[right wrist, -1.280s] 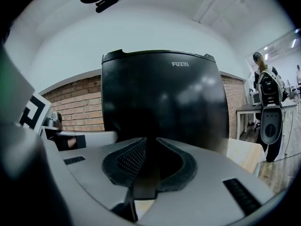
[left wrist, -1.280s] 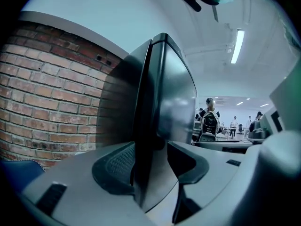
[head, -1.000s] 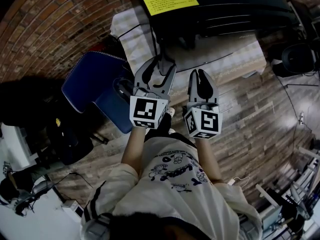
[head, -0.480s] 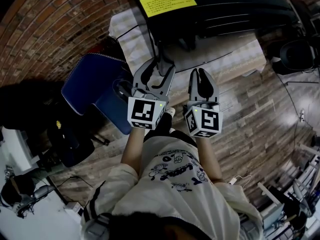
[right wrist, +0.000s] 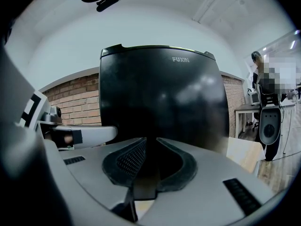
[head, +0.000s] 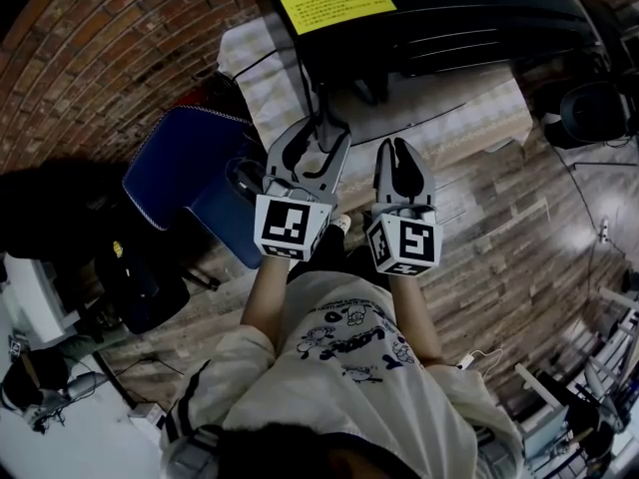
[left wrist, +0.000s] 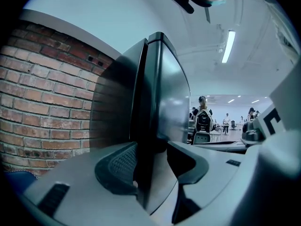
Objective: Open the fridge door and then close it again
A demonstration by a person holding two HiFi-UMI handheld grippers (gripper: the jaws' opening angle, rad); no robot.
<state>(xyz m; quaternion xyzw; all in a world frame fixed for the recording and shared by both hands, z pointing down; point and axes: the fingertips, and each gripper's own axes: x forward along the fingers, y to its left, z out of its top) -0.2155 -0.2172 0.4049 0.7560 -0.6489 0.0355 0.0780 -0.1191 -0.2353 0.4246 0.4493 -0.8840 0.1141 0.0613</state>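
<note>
The left claw (head: 318,138) is held wide, its jaws having just been closing a little. The upright edge of the fridge door (left wrist: 143,126) stands between them. The left-hand pad (left wrist: 120,166) sits just beside that edge, while the other jaw stands clear of the door's front face, so nothing is clamped. Just to its right, the right claw (head: 399,153) has its tips drawn together on nothing and points at the door's front from a short way off. The black fridge (head: 439,8) rises directly ahead of both claws, with a yellow label (head: 337,3) on its top. A blue chair (head: 190,183) stands left of the left claw. Beyond it runs a brick wall (head: 110,58).
</note>
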